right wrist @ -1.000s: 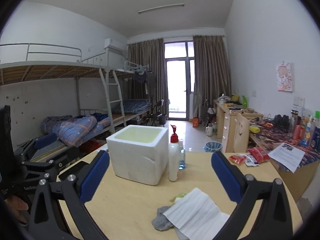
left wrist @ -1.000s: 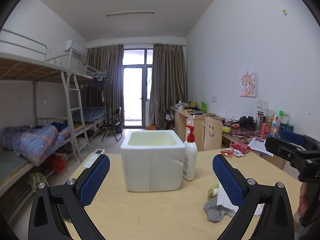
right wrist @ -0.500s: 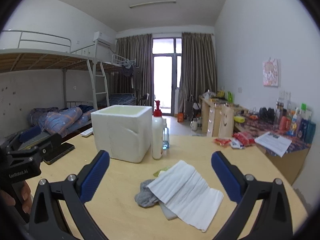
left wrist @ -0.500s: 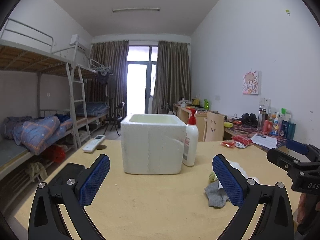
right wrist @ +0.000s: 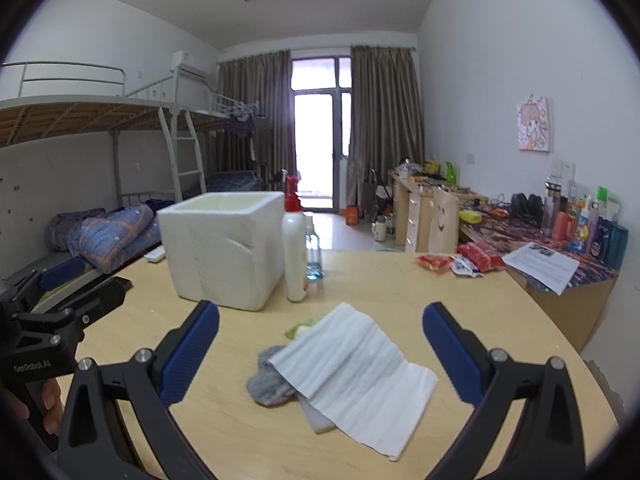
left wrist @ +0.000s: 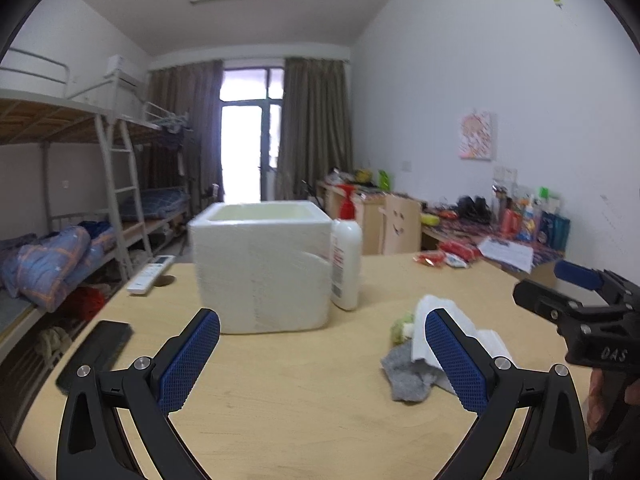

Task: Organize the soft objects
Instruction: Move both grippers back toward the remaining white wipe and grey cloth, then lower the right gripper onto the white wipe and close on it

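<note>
**Both grippers wide over the table, soft pile ahead of the right one**

Nearest the right wrist camera, the right gripper hangs above the wooden table with its jaws spread wide and nothing between them. Just beyond its blue pads lies the soft pile: a white ribbed cloth draped over a grey sock, with a small yellow-green item peeking out at the far edge; it is too small and blurred to say what it is. All three touch one another and rest flat on the table.

The left gripper also stands wide and empty, low over the table. From its camera the same pile sits to the right, partly behind the right-hand pad: the sock, the cloth and the green item.

Farther back stands a white foam box, open at the top, upright. Touching or just beside its right wall is a white pump bottle with a red head, and a small clear bottle with blue liquid stands just behind that. To the left of the box, near the table's edge, lie a black phone and a white remote, apart from each other.

At the far right of the table sit red snack packets. Beyond are bunk beds, a cluttered desk and curtains around a glass door.
</note>
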The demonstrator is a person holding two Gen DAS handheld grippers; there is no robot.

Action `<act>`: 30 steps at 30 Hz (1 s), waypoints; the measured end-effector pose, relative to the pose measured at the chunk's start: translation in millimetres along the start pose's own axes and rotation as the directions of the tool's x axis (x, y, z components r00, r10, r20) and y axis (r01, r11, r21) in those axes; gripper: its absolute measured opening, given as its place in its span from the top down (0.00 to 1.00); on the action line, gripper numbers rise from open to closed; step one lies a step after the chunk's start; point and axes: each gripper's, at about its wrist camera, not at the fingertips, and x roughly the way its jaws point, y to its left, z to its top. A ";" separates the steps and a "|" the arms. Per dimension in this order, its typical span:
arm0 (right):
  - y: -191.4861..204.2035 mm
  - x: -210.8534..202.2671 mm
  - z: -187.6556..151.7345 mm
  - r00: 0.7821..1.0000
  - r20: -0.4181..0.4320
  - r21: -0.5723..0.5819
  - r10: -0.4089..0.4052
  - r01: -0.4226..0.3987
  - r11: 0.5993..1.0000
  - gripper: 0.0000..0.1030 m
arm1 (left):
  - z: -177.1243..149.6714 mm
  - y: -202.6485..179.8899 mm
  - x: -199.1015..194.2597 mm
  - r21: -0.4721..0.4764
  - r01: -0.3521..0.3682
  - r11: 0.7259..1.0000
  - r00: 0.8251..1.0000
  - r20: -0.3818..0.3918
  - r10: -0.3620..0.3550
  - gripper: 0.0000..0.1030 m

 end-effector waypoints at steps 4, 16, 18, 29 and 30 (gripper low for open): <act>-12.2 3.4 -2.2 0.999 -0.036 0.024 -0.010 0.011 1.000 0.00 | -2.7 -9.2 12.9 0.022 0.060 0.998 0.997 -0.053 -0.059 0.00; -40.1 33.9 -15.5 0.979 -0.206 0.110 -0.001 0.024 0.994 0.00 | -9.2 -33.2 58.2 0.068 0.201 0.977 0.958 -0.223 -0.181 0.00; -40.7 41.0 -19.3 0.969 -0.247 0.104 -0.015 0.042 0.994 0.00 | -11.4 -34.7 64.8 0.065 0.219 0.974 0.949 -0.246 -0.198 0.00; -47.8 72.6 -24.3 0.931 -0.364 0.148 0.036 0.020 0.989 0.00 | -14.9 -36.1 98.7 0.057 0.280 0.958 0.913 -0.324 -0.247 0.00; -48.8 75.3 -24.5 0.928 -0.370 0.149 0.033 0.024 0.989 0.00 | -15.6 -35.7 101.6 0.053 0.288 0.956 0.909 -0.330 -0.255 0.00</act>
